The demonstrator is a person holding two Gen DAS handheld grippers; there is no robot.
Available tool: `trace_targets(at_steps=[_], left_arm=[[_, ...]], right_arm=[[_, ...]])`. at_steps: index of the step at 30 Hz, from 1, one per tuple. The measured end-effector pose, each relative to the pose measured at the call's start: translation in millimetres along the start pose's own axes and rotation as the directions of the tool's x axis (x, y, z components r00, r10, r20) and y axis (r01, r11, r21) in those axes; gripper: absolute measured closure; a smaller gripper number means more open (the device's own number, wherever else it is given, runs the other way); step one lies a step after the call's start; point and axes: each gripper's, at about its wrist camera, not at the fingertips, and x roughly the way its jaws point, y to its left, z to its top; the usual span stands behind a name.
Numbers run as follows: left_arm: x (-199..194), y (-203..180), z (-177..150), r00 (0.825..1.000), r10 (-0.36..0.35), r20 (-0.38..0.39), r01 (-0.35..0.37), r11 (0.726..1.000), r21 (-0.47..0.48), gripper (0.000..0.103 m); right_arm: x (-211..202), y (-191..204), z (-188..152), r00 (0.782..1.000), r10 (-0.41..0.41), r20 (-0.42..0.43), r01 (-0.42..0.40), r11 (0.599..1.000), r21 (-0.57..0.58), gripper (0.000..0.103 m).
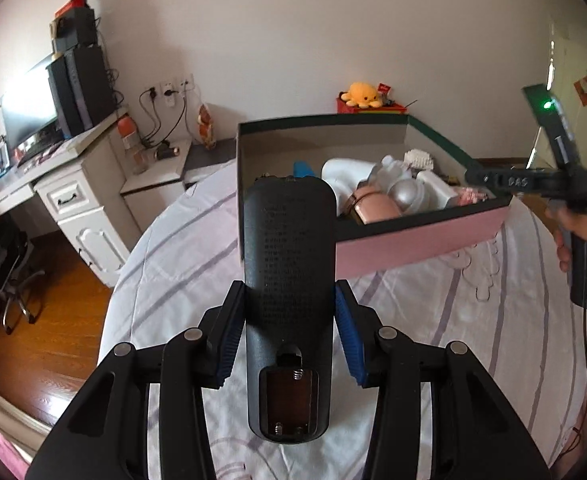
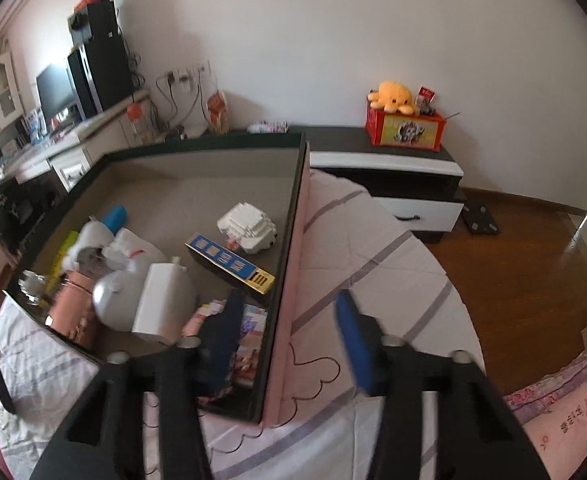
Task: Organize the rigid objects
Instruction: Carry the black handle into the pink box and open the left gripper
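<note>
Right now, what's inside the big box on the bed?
The box holds a white block model, a blue-and-gold case, a pink cup and white toys. Whatever lies underneath them is covered.

One remote [image 1: 289, 264], one box [image 1: 421, 240], two grippers [image 1: 289, 340].

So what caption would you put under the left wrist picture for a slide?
Left gripper carries a black remote, battery bay open, toward the pink-sided box on the bed.
</note>
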Motion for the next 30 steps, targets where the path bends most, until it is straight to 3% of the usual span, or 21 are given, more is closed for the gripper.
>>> trace_targets(at_steps=[1, 3, 21, 30], left_arm=[[1.1, -0.5, 2.6, 1.000, -0.001, 0.001, 0.001, 1.000, 0.006, 0.059], [4.0, -0.8, 9.0, 1.000, -0.006, 0.006, 0.006, 1.000, 0.010, 0.059], [13.0, -19.7, 103.9, 0.995, -0.003, 0.104, -0.006, 0.996, 0.093, 0.059], [50.1, -45.7, 135.7, 0.998, -0.023, 0.065, 0.013, 0.989, 0.147, 0.059]], right_arm=[[3.8, -1.2, 0.1, 1.000, 0.015, -0.012, -0.015, 1.000, -0.001, 0.077], [7.7, -2.2, -1.0, 0.997, 0.073, -0.021, -0.073, 0.997, -0.003, 0.087], [9.5, 3.0, -2.5, 0.998, 0.060, 0.004, -0.060, 0.998, -0.028, 0.088], [9.6, 1.4, -2.9, 0.998, 0.068, 0.010, -0.068, 0.997, -0.026, 0.087]])
